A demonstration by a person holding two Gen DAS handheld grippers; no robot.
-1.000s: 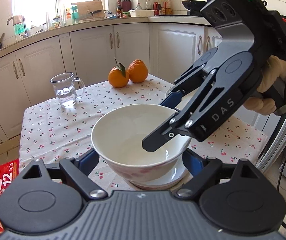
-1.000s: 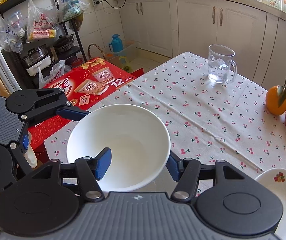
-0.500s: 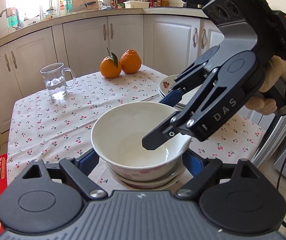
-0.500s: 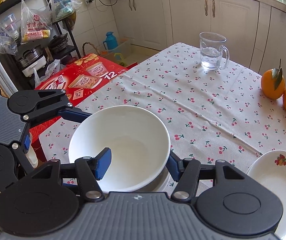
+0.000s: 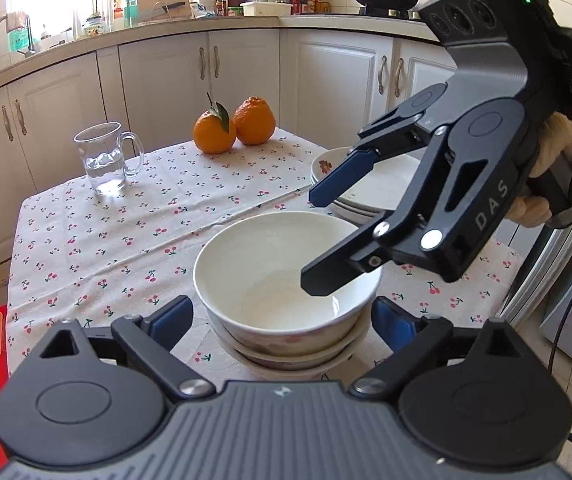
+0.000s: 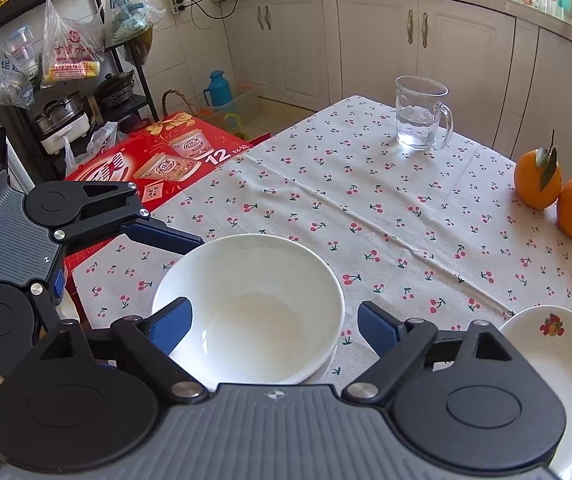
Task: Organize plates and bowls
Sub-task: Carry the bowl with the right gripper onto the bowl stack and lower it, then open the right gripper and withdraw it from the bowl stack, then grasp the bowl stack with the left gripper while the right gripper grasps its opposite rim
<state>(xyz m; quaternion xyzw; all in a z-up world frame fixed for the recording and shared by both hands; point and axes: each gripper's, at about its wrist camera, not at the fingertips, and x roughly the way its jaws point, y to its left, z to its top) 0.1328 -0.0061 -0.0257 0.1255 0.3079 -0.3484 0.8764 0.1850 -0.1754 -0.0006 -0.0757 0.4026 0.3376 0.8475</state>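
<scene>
1. The left gripper (image 5: 282, 320) has just opened wider. Its blue pads (image 5: 172, 318) sit on both sides of the white bowl (image 5: 286, 276) and do not touch it.
2. The right gripper (image 6: 272, 322) has just opened too and holds nothing. One finger hangs over the inside of the bowl and one is outside.
3. The bowl sits on top of more bowls (image 5: 293, 354) on the cherry tablecloth (image 5: 126, 232). It is white inside, with a faint pattern outside.
4. A stack of plates (image 5: 381, 184) with a fruit picture sits near, beside the bowls.
5. The lower bowls are mostly hidden, so I cannot count them. The right gripper hides part of the plates.
</scene>
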